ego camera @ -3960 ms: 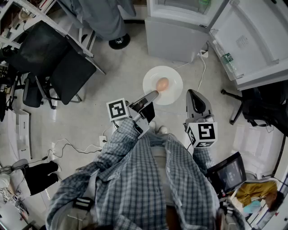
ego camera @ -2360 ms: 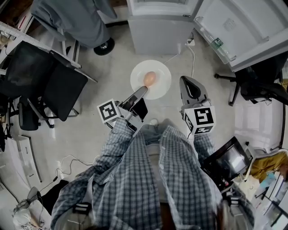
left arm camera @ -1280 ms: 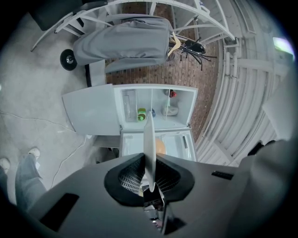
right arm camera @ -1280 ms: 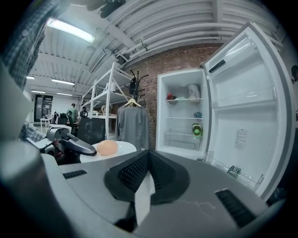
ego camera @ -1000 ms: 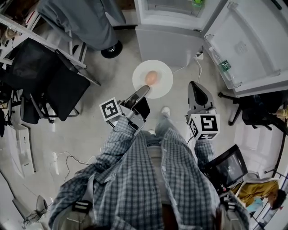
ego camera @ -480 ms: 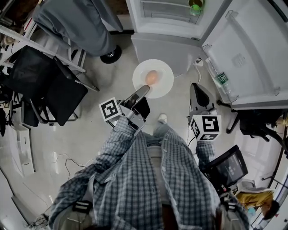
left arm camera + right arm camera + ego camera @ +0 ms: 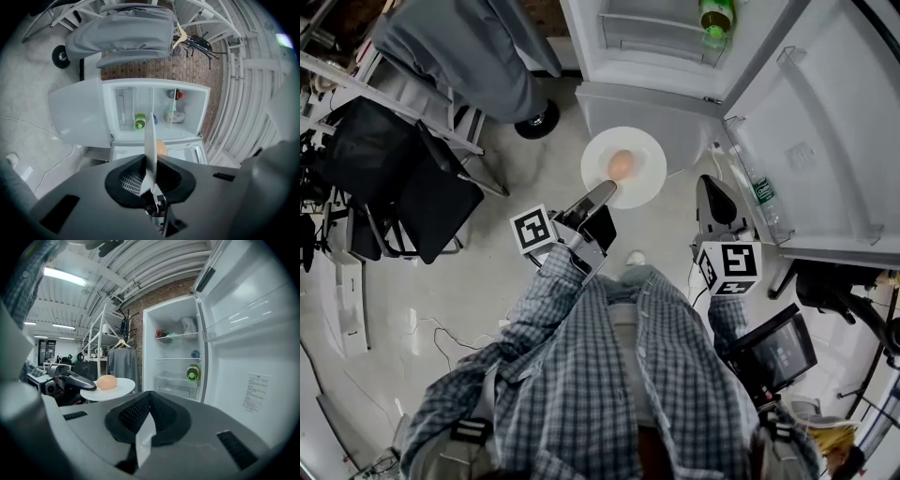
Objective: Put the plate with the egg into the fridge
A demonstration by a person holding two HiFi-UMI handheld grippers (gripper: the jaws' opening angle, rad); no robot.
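A white plate (image 7: 639,170) carrying a tan egg (image 7: 620,165) is held level above the floor, in front of the open fridge (image 7: 649,37). My left gripper (image 7: 605,191) is shut on the plate's near rim. In the left gripper view the plate (image 7: 150,140) shows edge-on between the jaws, the egg (image 7: 161,148) just right of it, and my left gripper (image 7: 151,164) is clamped on it. My right gripper (image 7: 714,201) hangs to the right of the plate, shut with nothing in it. From the right gripper view (image 7: 149,397) the plate (image 7: 117,390) and egg (image 7: 107,382) sit at the left.
A green bottle (image 7: 715,19) lies on a fridge shelf above a clear drawer (image 7: 637,36). The open fridge door (image 7: 811,141) stands at the right with a bottle (image 7: 760,192) in its rack. A grey garment (image 7: 469,47) and black chairs (image 7: 412,159) stand at the left.
The person has stepped closer to the fridge, so more of its inside shows at the top. The plate stays held in the left gripper; the right gripper keeps its place beside it.
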